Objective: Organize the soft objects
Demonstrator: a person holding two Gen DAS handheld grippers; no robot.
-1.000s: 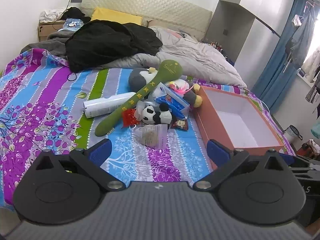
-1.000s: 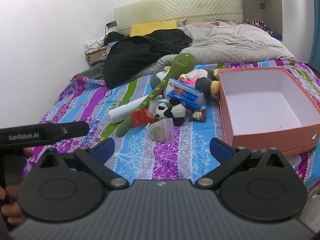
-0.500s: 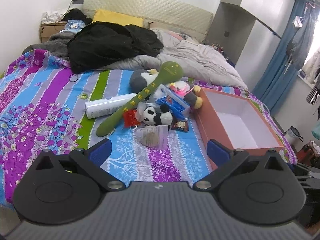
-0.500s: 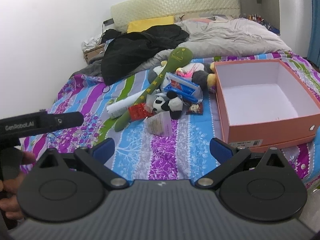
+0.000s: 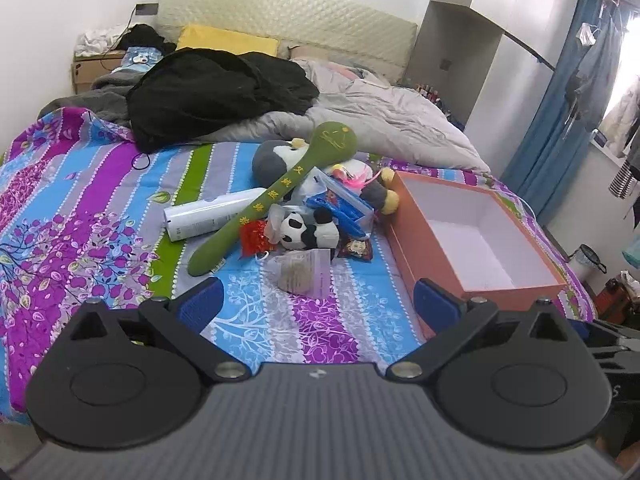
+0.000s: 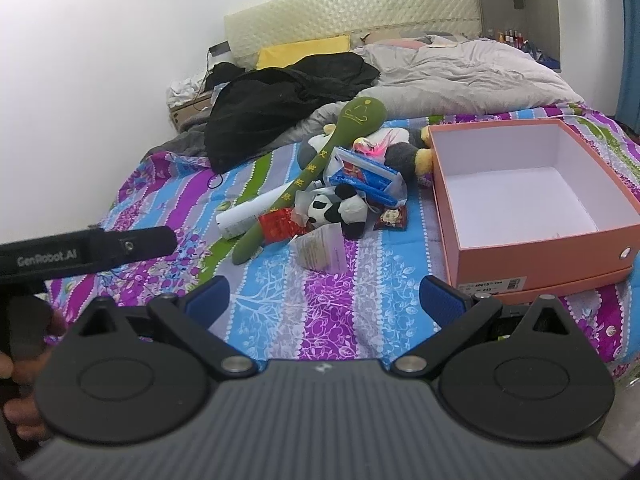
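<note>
A pile of soft toys lies mid-bed: a long green plush spoon [image 5: 280, 196] [image 6: 316, 172], a panda plush [image 5: 306, 232] [image 6: 336, 210], a grey penguin plush [image 5: 272, 160], and a grey and yellow plush [image 6: 408, 156]. An empty orange box [image 5: 472, 240] [image 6: 536, 200] stands to their right. My left gripper [image 5: 316, 304] is open and empty, near the bed's front edge. My right gripper [image 6: 324, 294] is open and empty, also short of the pile.
The pile also holds a white tube [image 5: 208, 216], a blue packet [image 5: 344, 208], a red packet [image 5: 254, 236] and a clear bag [image 5: 304, 270]. A black garment [image 5: 216, 92] and grey duvet [image 5: 384, 120] lie behind. The left device [image 6: 80, 252] shows at left.
Both grippers have drifted slightly toward the bed; the pile and box appear a little nearer. Nothing was grasped and the jaws stay open.
</note>
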